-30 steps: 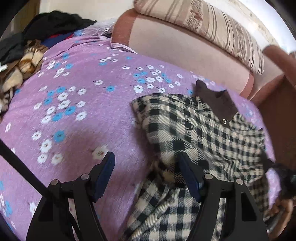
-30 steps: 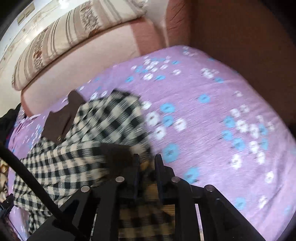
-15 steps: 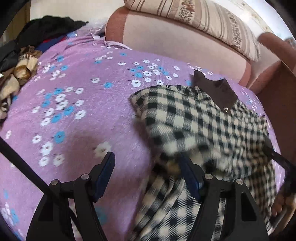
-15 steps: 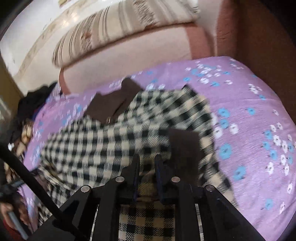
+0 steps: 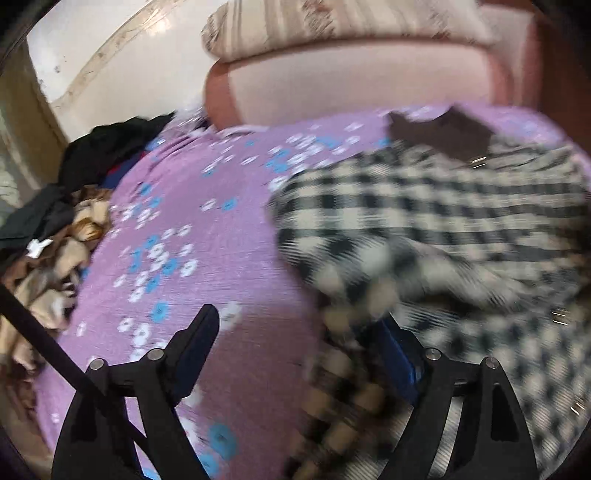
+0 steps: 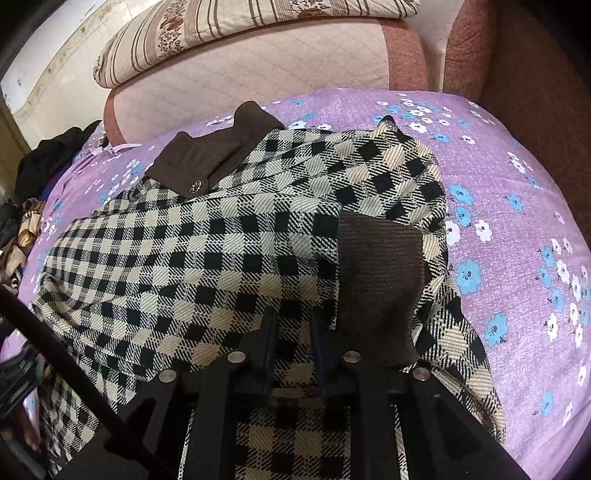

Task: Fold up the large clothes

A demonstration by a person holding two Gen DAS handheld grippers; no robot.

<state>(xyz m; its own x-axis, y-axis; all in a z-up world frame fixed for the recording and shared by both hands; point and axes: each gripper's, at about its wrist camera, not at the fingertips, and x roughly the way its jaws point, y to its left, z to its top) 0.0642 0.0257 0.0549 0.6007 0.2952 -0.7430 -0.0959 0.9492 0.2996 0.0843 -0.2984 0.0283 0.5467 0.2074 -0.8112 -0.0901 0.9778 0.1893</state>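
Checked wool-like cloth in black and cream makes up the coat [image 6: 229,251], which lies spread over the purple flowered bedsheet [image 6: 517,206], its brown collar [image 6: 207,162] toward the pink headboard [image 6: 258,74] and a brown cuff [image 6: 380,280] laid across the front, so one sleeve appears already turned inward over the body.

Just below that cuff, the right gripper [image 6: 293,332] has its jaws nearly shut with a fold of the checked cloth pinched between them. That narrow pinch looks suited to carrying a single edge of a heavy garment across without dragging the rest.

On the other side, the left gripper [image 5: 295,332] is over the coat's opposite edge, and its jaws are opening. One finger stands clear above the bare sheet while the other is against a bunched bit of checked fabric. Nothing is pressed between the two, so this looks like a release after laying that side down, though blur in the left wrist view hides the detail.

Beyond the coat, a heap of dark and tan clothes [image 5: 66,221] waits at the bed's far side, and a striped pillow [image 6: 221,29] rests on the headboard.
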